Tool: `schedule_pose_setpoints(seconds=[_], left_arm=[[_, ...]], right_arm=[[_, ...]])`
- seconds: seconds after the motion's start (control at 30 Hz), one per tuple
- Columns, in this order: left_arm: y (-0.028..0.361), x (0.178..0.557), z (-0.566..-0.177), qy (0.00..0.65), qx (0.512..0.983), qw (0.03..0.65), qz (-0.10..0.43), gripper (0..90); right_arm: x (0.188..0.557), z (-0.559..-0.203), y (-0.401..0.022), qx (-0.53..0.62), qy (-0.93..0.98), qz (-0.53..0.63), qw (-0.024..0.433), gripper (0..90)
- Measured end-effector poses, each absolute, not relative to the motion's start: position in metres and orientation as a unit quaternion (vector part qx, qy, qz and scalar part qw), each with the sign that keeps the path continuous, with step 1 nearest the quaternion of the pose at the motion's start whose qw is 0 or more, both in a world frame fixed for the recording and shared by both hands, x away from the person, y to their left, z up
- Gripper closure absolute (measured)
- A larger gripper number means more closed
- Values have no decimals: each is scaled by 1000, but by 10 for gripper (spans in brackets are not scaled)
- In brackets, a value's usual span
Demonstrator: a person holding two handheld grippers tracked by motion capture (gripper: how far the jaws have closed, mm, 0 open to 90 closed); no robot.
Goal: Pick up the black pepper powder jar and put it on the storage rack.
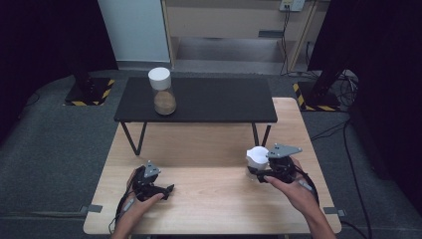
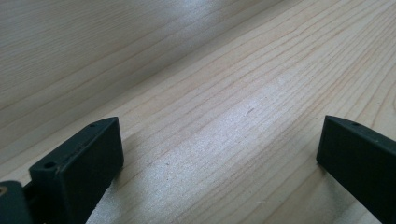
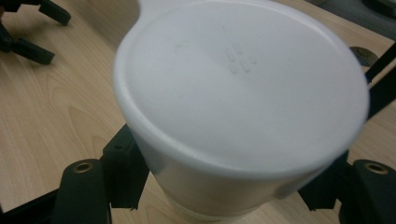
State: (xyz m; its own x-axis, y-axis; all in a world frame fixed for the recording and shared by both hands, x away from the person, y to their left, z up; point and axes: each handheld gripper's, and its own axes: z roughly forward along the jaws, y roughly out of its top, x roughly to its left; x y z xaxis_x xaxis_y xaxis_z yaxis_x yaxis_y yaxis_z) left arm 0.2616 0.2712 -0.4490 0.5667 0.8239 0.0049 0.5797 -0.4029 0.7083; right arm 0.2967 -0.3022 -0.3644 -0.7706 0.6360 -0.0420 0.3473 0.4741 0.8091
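**White-lidded jar held near the right edge of the table**

A white-lidded jar (image 3: pixel 240 107) was gripped by the right gripper (image 1: pixel 271 169), its jaws pressed against the body just under the broad white lid, one on each side. The jar was seen near the right edge of the wooden table (image 1: pixel 209 144), in front of the black shelf (image 1: pixel 199 99). The right hand (image 1: pixel 293 191) was wrapped around the gripper from behind, the forearm entering from the bottom right corner. Near the left front of the table, the left gripper (image 1: pixel 166 189) was held low over the wood by the left hand (image 1: pixel 137 204), its jaws spread wide with bare wood between them. A second white-lidded jar with brown contents (image 1: pixel 161 92) was seen standing upright at the left end of the shelf.
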Motion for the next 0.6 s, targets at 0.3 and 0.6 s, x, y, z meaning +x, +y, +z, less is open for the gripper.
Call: schedule_pose_setpoints(seconds=[0.3,0.6], left_arm=[[271,262,-449,429,818,338,180,0],[271,262,-449,429,818,338,180,0]], right_arm=[[299,-344,-284,273,848,421,173,315],[300,-326,-273,264,850,421,174,315]])
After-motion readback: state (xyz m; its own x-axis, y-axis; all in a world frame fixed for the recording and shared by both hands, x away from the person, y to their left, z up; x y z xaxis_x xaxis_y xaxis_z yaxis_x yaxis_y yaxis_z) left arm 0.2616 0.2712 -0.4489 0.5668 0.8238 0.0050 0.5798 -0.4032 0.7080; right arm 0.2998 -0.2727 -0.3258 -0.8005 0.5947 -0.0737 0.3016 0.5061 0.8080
